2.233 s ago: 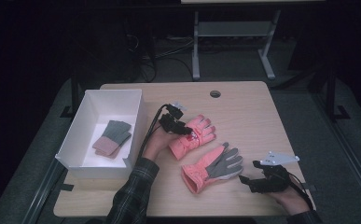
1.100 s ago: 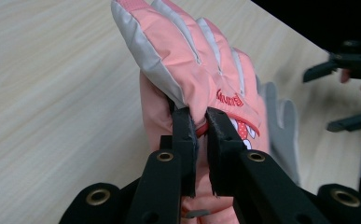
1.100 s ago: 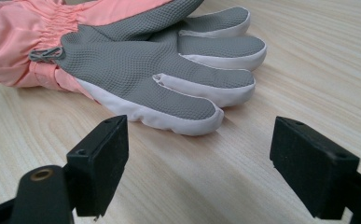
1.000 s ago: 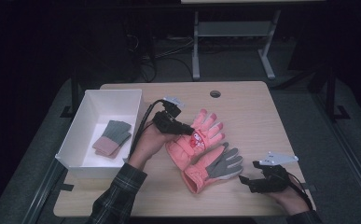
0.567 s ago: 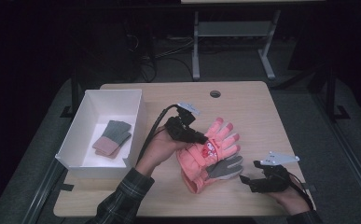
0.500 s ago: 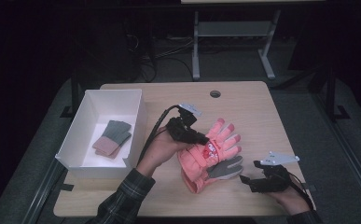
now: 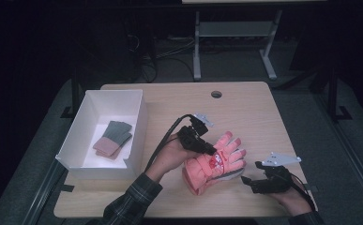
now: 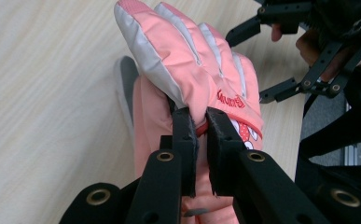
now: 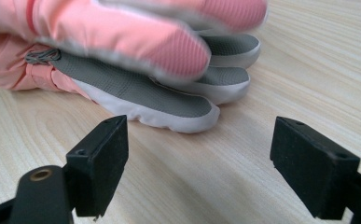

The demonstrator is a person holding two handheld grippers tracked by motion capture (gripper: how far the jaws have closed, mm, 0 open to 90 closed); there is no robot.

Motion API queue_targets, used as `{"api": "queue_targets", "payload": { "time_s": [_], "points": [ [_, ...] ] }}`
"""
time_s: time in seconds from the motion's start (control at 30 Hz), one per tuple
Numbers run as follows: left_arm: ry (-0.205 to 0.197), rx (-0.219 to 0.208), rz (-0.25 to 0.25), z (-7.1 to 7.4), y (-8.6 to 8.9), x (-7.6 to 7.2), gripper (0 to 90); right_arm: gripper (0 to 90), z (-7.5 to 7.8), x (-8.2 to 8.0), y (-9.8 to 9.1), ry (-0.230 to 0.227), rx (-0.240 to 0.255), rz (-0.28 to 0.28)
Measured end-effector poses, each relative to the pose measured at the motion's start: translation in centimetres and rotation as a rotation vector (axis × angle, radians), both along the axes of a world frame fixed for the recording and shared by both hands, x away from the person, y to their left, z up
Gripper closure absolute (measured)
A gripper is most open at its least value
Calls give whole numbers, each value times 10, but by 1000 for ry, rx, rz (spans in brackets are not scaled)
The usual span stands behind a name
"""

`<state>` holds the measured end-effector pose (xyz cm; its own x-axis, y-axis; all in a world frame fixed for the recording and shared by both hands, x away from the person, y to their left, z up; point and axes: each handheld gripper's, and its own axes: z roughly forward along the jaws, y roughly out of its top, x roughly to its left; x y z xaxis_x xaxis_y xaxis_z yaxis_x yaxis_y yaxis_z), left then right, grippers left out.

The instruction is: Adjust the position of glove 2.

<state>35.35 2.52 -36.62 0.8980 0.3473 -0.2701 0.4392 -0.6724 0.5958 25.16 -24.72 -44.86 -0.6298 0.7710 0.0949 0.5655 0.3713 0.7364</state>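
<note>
Stacking looked to be the step in hand: the left gripper (image 7: 208, 149) had its fingers (image 8: 183, 140) clenched on the upper pink glove (image 7: 221, 154), pinching it near the cuff, and carried it over the lower glove (image 9: 169, 100) that lay grey palm up on the table (image 7: 245, 112). To do it well, I judged, the upper glove should be brought down with cuff over cuff and glove tips over glove tips, both pointing toward 2 o'clock, and the pinch let go only once the fabric rested flat, since a soft padded glove tends to slump or slide off its mate. The right gripper (image 7: 247, 182) waited at 4 o'clock of the pair, fingers (image 9: 99, 163) released and wide apart, touching nothing; it could steady the lower glove's tips if they shifted. A white box (image 7: 137, 124) at 9 o'clock held a grey and pink folded pair (image 7: 112, 139). Compared with the picture from half a second earlier, the left gripper and its glove had shifted a little toward 4 o'clock, so more of the grey palm was covered, while the right gripper and the box had not moved.
</note>
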Motion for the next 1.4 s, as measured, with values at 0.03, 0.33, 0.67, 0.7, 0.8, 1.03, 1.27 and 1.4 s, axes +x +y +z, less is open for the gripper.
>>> {"api": "queue_targets", "payload": {
  "time_s": [0.03,0.33,0.67,0.7,0.8,1.03,1.27,1.4],
  "points": [
    [2,8,0,-2,-2,-1,826,185,0,0,0,2,1,2],
    [-27,45,2,-15,-8,-2,821,182,0,0,1,4,2,5],
    [-74,69,39,-23,-9,-4,737,175,0,0,1,8,3,9],
    [-79,66,43,-22,-8,-3,702,171,0,-1,1,10,5,10],
    [-106,56,49,-20,-6,-4,556,158,1,-1,1,18,14,23],
    [-118,10,66,-12,2,-3,296,217,8,-2,0,39,61,19],
    [-122,-32,75,-2,21,-5,323,415,15,-4,0,51,108,38],
    [-131,-47,89,1,35,-7,411,626,22,-5,3,19,134,59]
  ]
}}
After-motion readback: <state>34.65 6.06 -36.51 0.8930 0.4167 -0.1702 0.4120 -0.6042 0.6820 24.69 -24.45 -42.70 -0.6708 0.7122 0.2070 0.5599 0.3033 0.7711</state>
